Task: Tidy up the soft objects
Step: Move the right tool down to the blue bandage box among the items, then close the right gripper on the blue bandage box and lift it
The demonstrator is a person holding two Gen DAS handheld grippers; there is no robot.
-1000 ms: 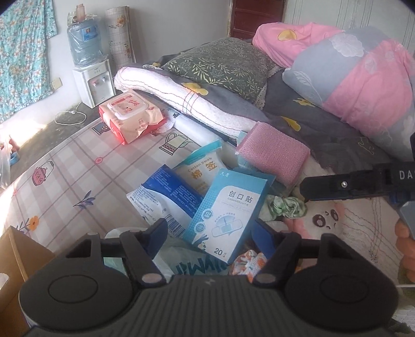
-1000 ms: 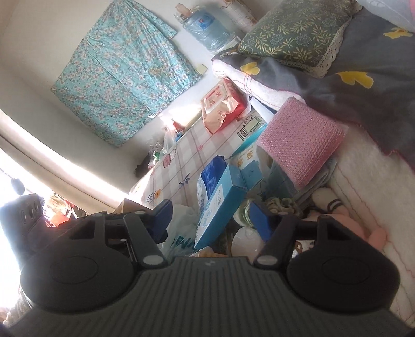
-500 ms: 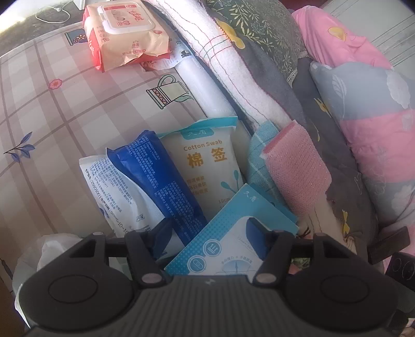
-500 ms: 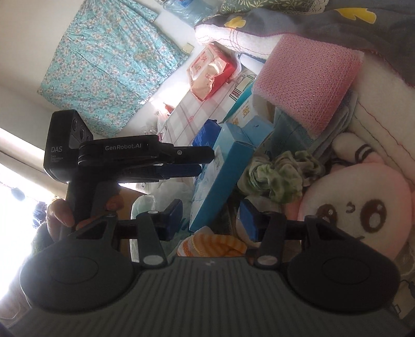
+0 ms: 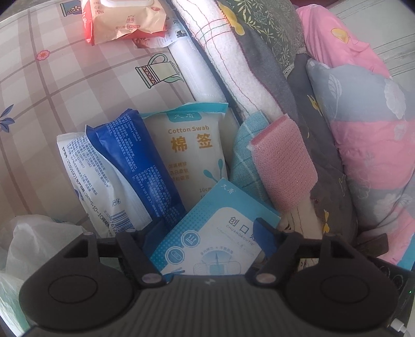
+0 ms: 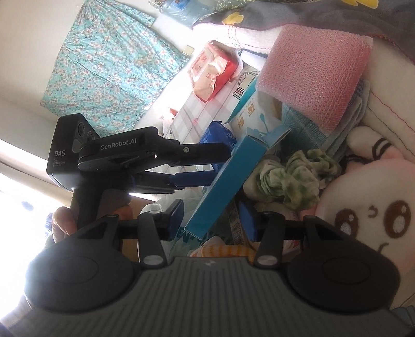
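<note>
A light blue band-aid box [image 5: 218, 233] leans on a cotton swab pack [image 5: 194, 150] and a dark blue pack [image 5: 140, 166]. My left gripper [image 5: 207, 234] is open, its jaws on either side of the box's lower part, not closed on it. In the right wrist view the box [image 6: 228, 181] stands edge-on, with the left gripper [image 6: 207, 166] beside it. My right gripper [image 6: 211, 220] is open below the box's bottom end. A pink sponge cloth [image 6: 313, 75], a green scrunchie [image 6: 290, 176] and a pink plush toy [image 6: 368, 217] lie to the right.
A red wet-wipe pack [image 5: 122, 20] lies on the checked tablecloth [image 5: 52, 85]. A white roll [image 5: 199, 77], folded blankets [image 5: 249, 70] and pillows [image 5: 363, 124] line the right. A white plastic bag [image 5: 33, 238] sits at the lower left. A floral curtain [image 6: 109, 59] hangs behind.
My left gripper has moved forward and down until its jaws straddle the band-aid box. My right gripper has come closer to the box's bottom end and the plush toy.
</note>
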